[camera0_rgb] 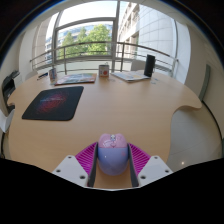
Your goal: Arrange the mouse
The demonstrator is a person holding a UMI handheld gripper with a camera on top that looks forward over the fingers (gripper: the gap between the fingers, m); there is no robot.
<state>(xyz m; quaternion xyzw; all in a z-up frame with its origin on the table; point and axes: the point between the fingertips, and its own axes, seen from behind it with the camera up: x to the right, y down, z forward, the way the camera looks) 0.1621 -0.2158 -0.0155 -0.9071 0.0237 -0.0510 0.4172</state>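
Gripping the mouse between closed tongs, we carry it above the counter, judging the mat its likely destination.

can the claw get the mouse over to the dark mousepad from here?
Probably yes. The claw appears shut on the mouse, held between its pads. The mousepad lies ahead and to the left on the table, with bare tabletop between and nothing visible blocking the way.
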